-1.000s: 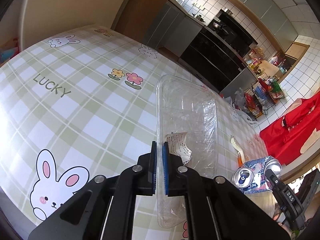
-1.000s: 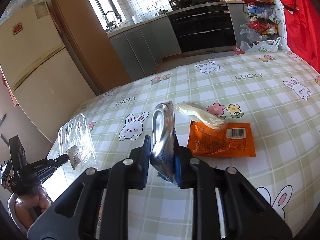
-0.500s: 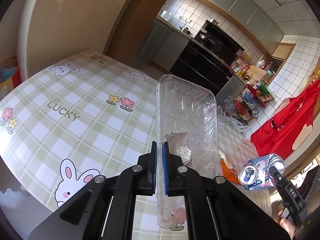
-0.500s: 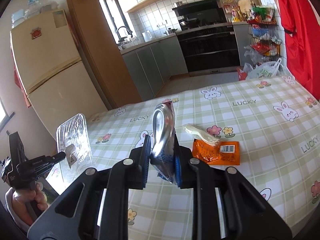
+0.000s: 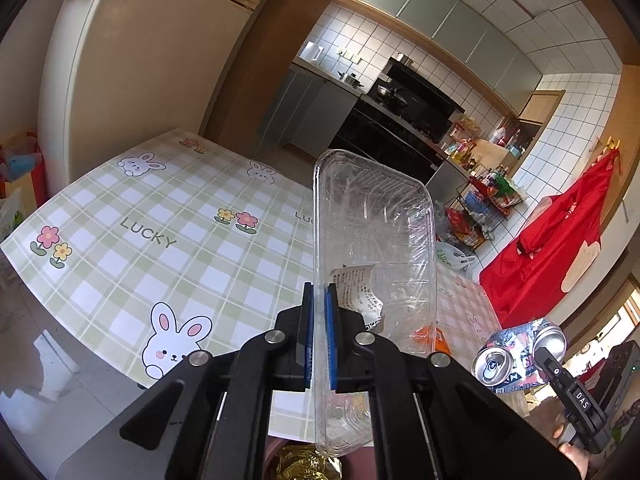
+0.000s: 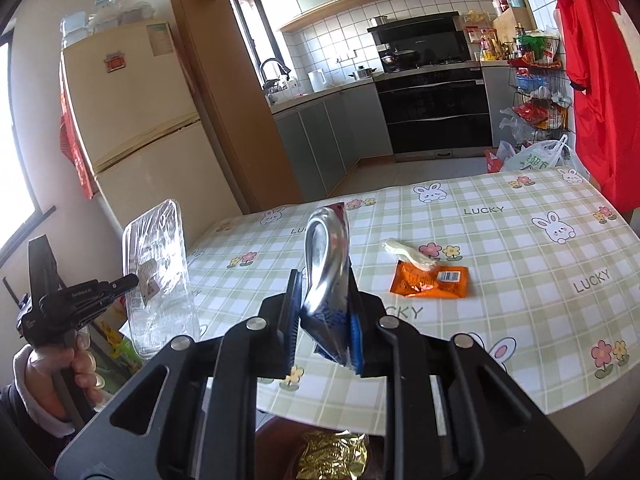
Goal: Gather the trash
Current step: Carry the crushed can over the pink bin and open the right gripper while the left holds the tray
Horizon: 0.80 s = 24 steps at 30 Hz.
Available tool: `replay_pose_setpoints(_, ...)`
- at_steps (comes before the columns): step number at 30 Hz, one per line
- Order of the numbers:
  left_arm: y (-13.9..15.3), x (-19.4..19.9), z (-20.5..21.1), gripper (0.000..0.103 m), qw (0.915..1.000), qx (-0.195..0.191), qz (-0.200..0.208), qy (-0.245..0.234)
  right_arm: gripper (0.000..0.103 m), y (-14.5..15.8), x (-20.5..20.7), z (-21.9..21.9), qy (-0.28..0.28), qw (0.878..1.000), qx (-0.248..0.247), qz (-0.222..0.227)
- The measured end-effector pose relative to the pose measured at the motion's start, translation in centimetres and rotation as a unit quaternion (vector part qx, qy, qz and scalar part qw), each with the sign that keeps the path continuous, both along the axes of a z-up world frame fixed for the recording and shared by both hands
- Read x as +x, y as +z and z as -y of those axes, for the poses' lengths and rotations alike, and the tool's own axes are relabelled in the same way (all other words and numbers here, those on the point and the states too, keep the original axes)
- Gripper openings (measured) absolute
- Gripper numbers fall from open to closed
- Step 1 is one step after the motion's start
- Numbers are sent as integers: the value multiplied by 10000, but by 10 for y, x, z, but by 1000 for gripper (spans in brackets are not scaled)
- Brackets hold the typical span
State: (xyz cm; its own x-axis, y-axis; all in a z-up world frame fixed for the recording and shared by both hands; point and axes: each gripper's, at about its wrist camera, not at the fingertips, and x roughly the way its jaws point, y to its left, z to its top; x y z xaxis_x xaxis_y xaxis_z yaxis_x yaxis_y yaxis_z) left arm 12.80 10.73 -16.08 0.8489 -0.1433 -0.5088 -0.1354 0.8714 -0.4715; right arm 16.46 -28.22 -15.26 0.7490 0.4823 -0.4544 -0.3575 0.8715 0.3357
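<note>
The left gripper (image 5: pixel 319 334) is pinching the rim of a clear plastic tray (image 5: pixel 376 240) with a printed label (image 5: pixel 354 286), above the table edge. The right gripper (image 6: pixel 324 316) is clamping a crushed can (image 6: pixel 326 264). On the "LUCKY" bunny tablecloth (image 6: pixel 520 248) are lying an orange wrapper (image 6: pixel 428 284) and white spoon (image 6: pixel 408 254).

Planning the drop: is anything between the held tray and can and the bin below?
Nothing visible. The clear tray and crushed can hang over the bin, which holds only gold foil.
</note>
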Motion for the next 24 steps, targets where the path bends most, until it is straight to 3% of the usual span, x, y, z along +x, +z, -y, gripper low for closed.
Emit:
replay_pose_setpoints(12,22,-58,7,6,9995,52,272,-153,23,8,-74,-8,397,9981,-476,-25)
replay_pose_setpoints(20,26,-66,15,6,9991,-37,337,-254,24,10,-87,-22,791,9948,-628,-137)
replay_pose_setpoints(22,27,-65,15,6,9991,-32,344,-252,26,9,-86,-25,856,9939,-673,-193)
replay_pose_setpoints(24,27,-64,14,6,9991,-26,345,-233,38,8,-85,-26,862,9936,-709,-158)
